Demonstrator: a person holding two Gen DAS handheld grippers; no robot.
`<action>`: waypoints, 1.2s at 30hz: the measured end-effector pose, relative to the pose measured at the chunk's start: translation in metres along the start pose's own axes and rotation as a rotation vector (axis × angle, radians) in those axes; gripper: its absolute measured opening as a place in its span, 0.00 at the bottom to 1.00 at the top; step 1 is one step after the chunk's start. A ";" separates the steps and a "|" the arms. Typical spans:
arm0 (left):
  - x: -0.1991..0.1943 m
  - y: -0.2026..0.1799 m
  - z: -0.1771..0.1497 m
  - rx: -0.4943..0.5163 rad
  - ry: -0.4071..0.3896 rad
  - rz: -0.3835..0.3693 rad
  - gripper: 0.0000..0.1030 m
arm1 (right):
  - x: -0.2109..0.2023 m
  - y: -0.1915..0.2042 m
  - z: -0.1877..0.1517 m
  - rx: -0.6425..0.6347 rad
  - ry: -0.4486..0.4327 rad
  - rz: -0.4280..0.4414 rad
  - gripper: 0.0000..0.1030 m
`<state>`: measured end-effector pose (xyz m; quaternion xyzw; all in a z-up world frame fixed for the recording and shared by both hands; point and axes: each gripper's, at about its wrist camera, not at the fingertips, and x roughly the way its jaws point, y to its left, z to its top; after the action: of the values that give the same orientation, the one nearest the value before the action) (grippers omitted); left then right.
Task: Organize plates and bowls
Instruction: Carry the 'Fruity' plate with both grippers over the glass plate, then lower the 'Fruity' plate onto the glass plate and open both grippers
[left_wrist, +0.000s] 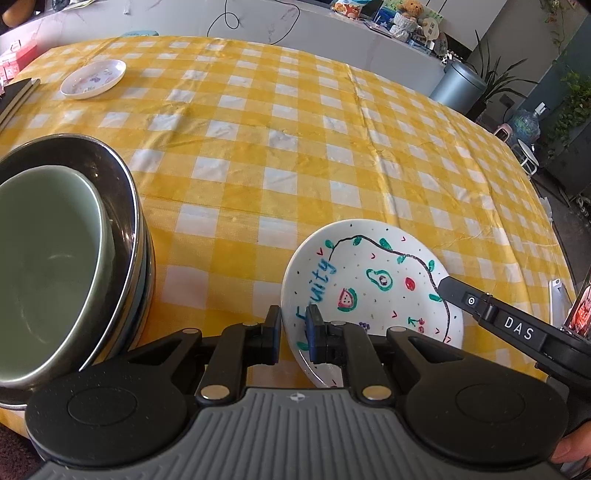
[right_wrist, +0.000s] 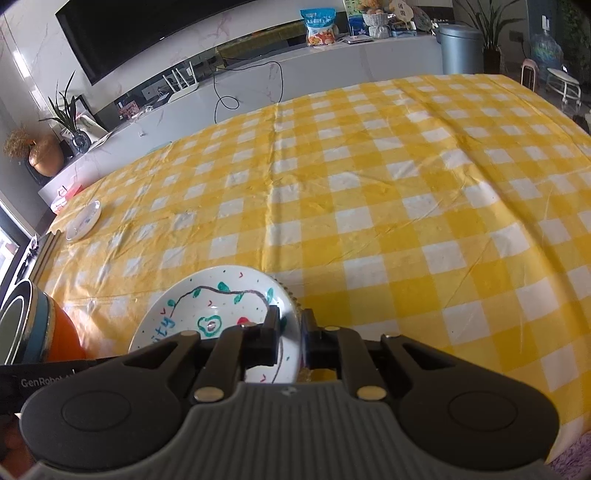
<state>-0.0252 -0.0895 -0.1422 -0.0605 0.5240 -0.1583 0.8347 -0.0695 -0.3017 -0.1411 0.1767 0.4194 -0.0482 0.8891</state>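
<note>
Plate (left_wrist: 373, 280) painted with fruit and "Fruity" on yellow checked tablecloth (left_wrist: 295, 155), left gripper (left_wrist: 293, 332) and right gripper (right_wrist: 290, 332) each clamped on its rim, stacked bowls (left_wrist: 55, 258) just left, "DAS" on right gripper, small dish (left_wrist: 94, 78) far off.

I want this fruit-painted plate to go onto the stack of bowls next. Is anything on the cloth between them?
Nothing visible. Both grippers, left gripper and right gripper, clamp the white fruit-painted plate by opposite rims. Only bare yellow checked tablecloth lies between it and the stack of metal and green bowls.
</note>
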 end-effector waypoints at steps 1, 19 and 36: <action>0.000 0.000 0.000 0.002 0.000 0.001 0.14 | 0.000 0.000 0.000 -0.003 -0.002 -0.003 0.10; 0.001 -0.008 0.001 0.054 0.000 0.042 0.14 | 0.003 0.017 -0.006 -0.138 -0.018 -0.088 0.10; -0.032 -0.013 0.011 0.073 -0.031 0.004 0.30 | -0.025 0.028 0.007 -0.119 -0.112 -0.049 0.48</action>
<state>-0.0305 -0.0924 -0.1062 -0.0315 0.5050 -0.1746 0.8447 -0.0742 -0.2799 -0.1099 0.1101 0.3752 -0.0547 0.9188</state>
